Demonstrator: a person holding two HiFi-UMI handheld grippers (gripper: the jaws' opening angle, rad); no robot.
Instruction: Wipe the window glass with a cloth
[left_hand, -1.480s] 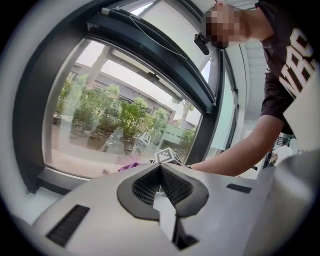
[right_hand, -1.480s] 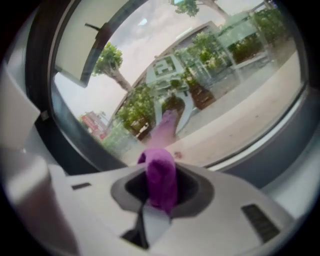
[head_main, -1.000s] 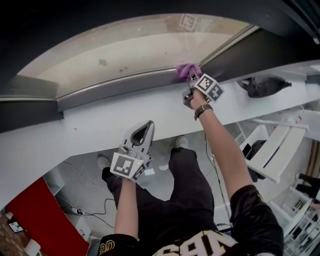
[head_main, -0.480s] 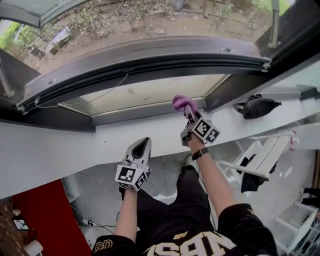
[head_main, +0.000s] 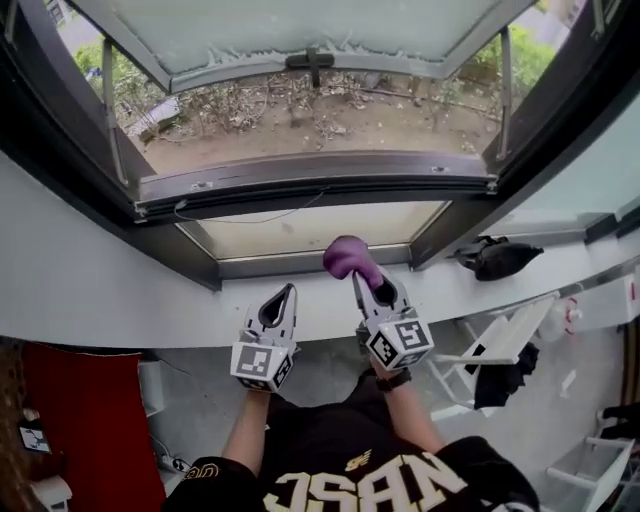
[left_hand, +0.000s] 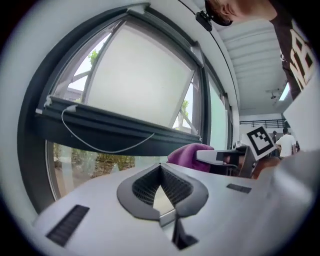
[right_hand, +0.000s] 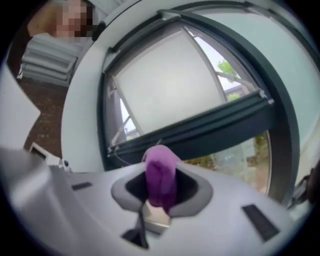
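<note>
Right gripper (head_main: 366, 284) pinches the purple cloth (head_main: 345, 257) mid-frame, near the lower glass (head_main: 290, 228); left gripper (head_main: 283, 299) is closed, empty. I'd keep that pinch firm.

- The cloth's (right_hand: 160, 160) lower end is disappearing between the right gripper's (right_hand: 161, 180) clamped jaws.
- Above the cloth, the open sash (head_main: 310, 30) is running off the head view's top edge.
- Right of the cloth, a dark object (head_main: 497, 257) on the sill (head_main: 320, 302) is showing too small to identify.
- Whether the cloth is touching the lower pane (head_main: 290, 228) is not showing.
</note>
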